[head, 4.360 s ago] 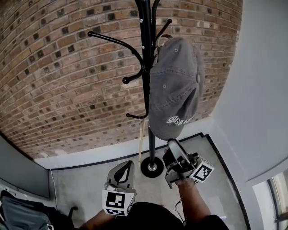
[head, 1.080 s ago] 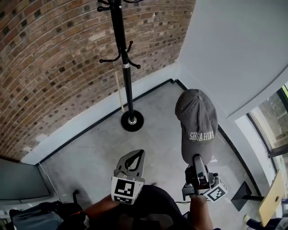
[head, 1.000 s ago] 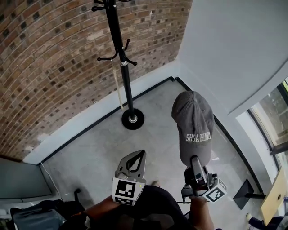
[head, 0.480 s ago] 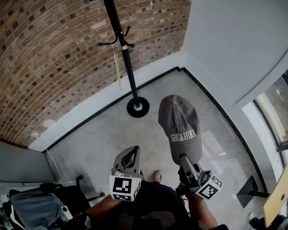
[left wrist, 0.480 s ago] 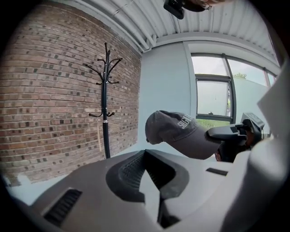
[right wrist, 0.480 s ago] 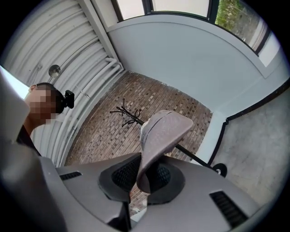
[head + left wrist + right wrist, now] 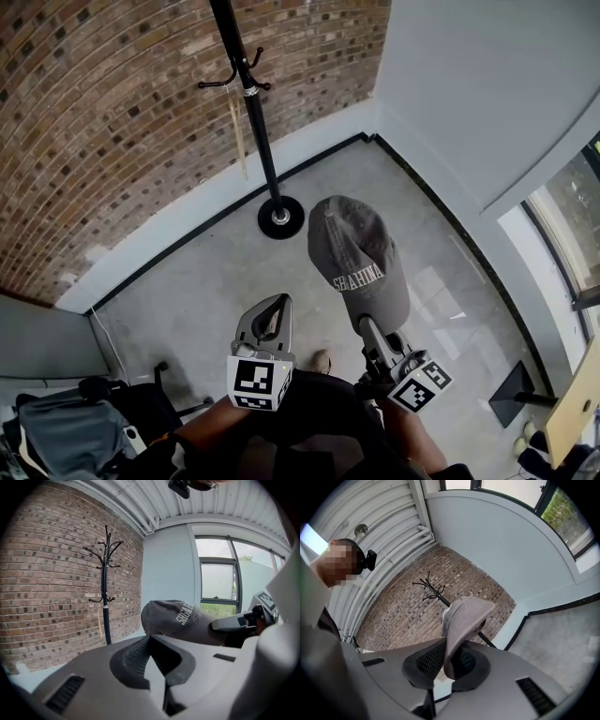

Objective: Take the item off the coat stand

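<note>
A grey baseball cap with white lettering is off the black coat stand and hangs in the air above the floor. My right gripper grips its brim from below, its jaws closing a little tighter on it. In the right gripper view the brim stands between the ribbed pads, with the stand behind. My left gripper is shut on nothing, to the left of the cap. Its own view shows the cap to the right and the bare stand to the left.
A brick wall runs behind the stand and meets a grey wall at the corner. The stand's round base rests on the concrete floor. A dark bag lies at lower left. A window and a wooden board are at right.
The cap hung on the stand at first; it is now held clear of it. Over the last second the cap and right gripper have drifted left, further from the grey wall.
</note>
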`<move>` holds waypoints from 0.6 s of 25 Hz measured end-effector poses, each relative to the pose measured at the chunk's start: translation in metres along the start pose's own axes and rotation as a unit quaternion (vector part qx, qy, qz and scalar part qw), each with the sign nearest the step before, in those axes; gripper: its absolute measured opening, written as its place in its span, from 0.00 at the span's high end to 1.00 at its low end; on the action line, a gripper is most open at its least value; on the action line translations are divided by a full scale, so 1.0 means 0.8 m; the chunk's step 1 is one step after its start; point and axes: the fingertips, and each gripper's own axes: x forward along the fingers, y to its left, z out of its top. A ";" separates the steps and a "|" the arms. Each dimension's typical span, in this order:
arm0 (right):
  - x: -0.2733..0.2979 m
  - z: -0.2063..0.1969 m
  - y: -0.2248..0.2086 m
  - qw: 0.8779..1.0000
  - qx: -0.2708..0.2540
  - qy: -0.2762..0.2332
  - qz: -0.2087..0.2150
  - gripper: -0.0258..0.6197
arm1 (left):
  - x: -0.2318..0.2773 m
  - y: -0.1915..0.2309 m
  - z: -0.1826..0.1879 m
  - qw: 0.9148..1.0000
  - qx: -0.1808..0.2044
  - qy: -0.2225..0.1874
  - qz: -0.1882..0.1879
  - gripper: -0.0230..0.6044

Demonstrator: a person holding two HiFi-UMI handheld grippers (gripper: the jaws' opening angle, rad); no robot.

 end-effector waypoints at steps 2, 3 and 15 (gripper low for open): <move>0.003 0.003 0.000 1.000 0.001 -0.003 0.002 0.91 | 0.003 0.003 0.003 1.000 0.002 -0.003 0.001 0.92; 0.004 0.005 0.001 1.000 0.000 -0.004 0.003 0.91 | 0.005 0.004 0.005 1.000 0.002 -0.004 0.001 0.92; 0.014 0.006 -0.005 1.000 -0.002 0.005 0.003 0.91 | 0.017 0.010 0.001 1.000 -0.001 0.003 0.003 0.92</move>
